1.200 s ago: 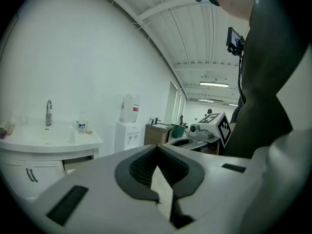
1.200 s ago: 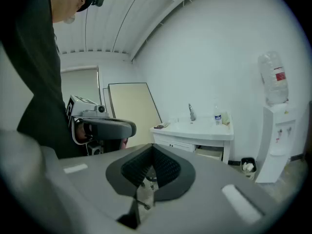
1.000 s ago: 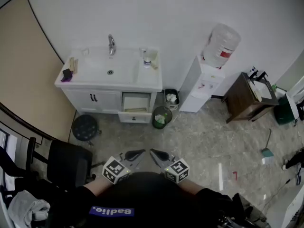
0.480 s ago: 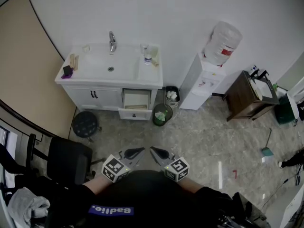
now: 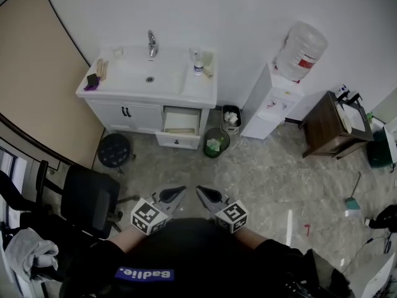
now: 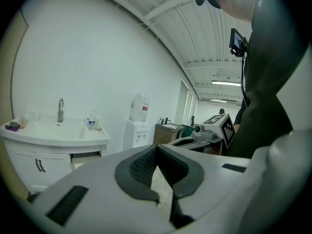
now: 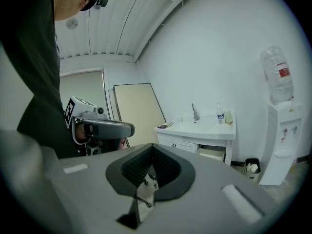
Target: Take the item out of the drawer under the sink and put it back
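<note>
The white sink vanity [image 5: 201, 98] stands against the far wall, well away from me. Below its right side, one drawer [image 5: 182, 121] is pulled open; what lies inside is too small to make out. The same open drawer [image 6: 85, 157] appears in the left gripper view, and in the right gripper view the drawer [image 7: 213, 153] is seen past the jaws. My left gripper [image 5: 180, 192] and right gripper [image 5: 200, 190] are held side by side close to my body, far from the vanity. Both are shut and hold nothing: left gripper [image 6: 156, 149], right gripper [image 7: 150, 149].
A black round stool [image 5: 115, 150] and a black office chair [image 5: 90, 208] stand left of the path to the vanity. Two waste bins [image 5: 214, 144] [image 5: 231, 118] sit right of the drawer. Further right are a water dispenser [image 5: 273, 101] and a wooden cabinet [image 5: 329, 126]. A bottle [image 5: 197, 63] stands on the counter.
In the head view the vanity has drifted up and a little to the right. Both grippers stay shut in the same place near my body.
</note>
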Tool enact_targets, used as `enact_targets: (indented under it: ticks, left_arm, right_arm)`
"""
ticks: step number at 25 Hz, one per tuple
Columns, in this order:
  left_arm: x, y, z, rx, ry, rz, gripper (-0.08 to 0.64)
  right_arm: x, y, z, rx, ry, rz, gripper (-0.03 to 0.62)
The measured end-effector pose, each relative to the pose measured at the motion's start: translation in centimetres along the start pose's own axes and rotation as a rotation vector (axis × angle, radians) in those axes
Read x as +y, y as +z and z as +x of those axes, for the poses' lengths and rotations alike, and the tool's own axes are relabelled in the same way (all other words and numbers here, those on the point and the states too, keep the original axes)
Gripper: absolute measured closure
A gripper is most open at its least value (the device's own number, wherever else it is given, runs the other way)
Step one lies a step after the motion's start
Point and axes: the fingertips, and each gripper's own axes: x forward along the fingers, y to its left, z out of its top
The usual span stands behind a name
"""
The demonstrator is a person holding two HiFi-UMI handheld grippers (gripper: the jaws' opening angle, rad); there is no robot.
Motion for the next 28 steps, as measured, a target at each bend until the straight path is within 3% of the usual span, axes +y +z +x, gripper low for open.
enact_targets:
  ticks: [7, 14, 28]
  left_arm:
    - [-1.6, -0.5, 2.0, 0.002, 0.061, -0.005, 0.554]
    - [2.1, 0.1, 3.4, 0.010, 0.058, 0.017, 0.554]
    - [20.1, 4.9, 5.9, -0.001, -0.090, 0.093, 0.554]
  right_arm:
    - [-2.1, -0.8, -1.7, 0.007, 0.052, 0.019, 0.591]
    - [-4.6, -0.9, 1.2, 0.030, 0.039, 0.026, 0.591]
    - [-12.3, 5.2, 16.7, 0.013, -0.149, 0.049, 0.591]
